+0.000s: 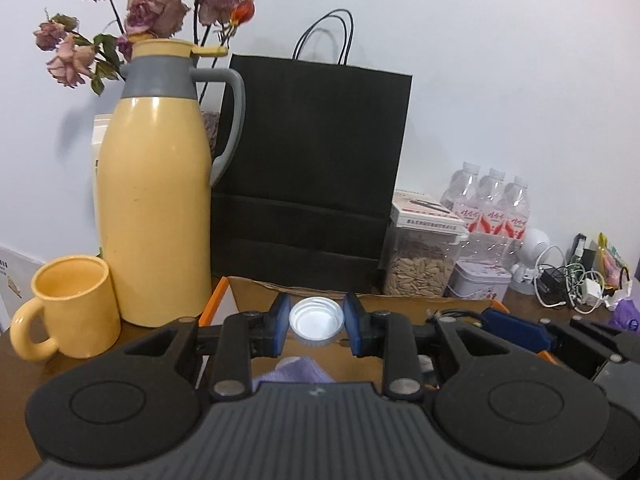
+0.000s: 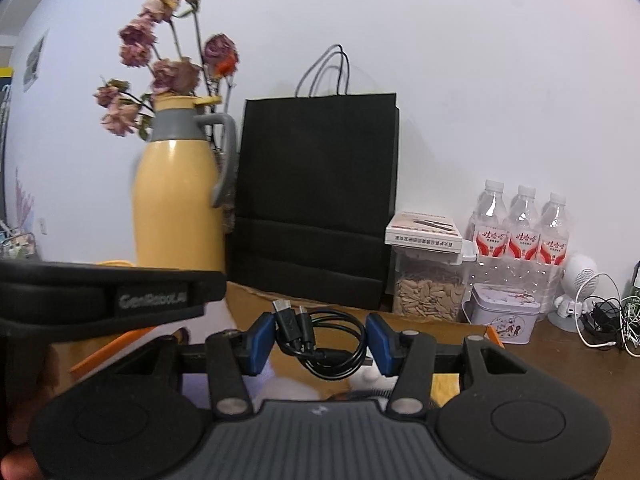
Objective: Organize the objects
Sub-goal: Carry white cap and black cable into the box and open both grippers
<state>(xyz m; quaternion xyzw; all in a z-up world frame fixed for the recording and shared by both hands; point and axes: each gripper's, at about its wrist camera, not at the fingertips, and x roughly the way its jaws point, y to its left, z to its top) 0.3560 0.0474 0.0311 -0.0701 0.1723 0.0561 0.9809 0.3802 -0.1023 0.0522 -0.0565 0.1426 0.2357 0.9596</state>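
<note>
In the left wrist view my left gripper (image 1: 316, 326) is shut on a small white screw lid (image 1: 317, 319). Its blue pads press the lid's rim from both sides, with the hollow side facing me. It hangs over an open cardboard box (image 1: 400, 300); something purple lies in the box below. My right gripper (image 2: 320, 340) is shut on a coiled black USB cable (image 2: 332, 360), plugs sticking up, above the same box (image 2: 256, 294). Part of the right gripper (image 1: 516, 330) shows at the right edge of the left view. The left gripper's body (image 2: 120, 298) crosses the left of the right view.
Behind the box stand a yellow thermos jug (image 1: 156, 200), a yellow mug (image 1: 70, 308), a black paper bag (image 1: 316, 160) and dried roses (image 1: 152, 12). To the right are a seed jar (image 1: 420, 260), a small tin (image 1: 480, 284), water bottles (image 1: 492, 204) and tangled chargers (image 1: 568, 284).
</note>
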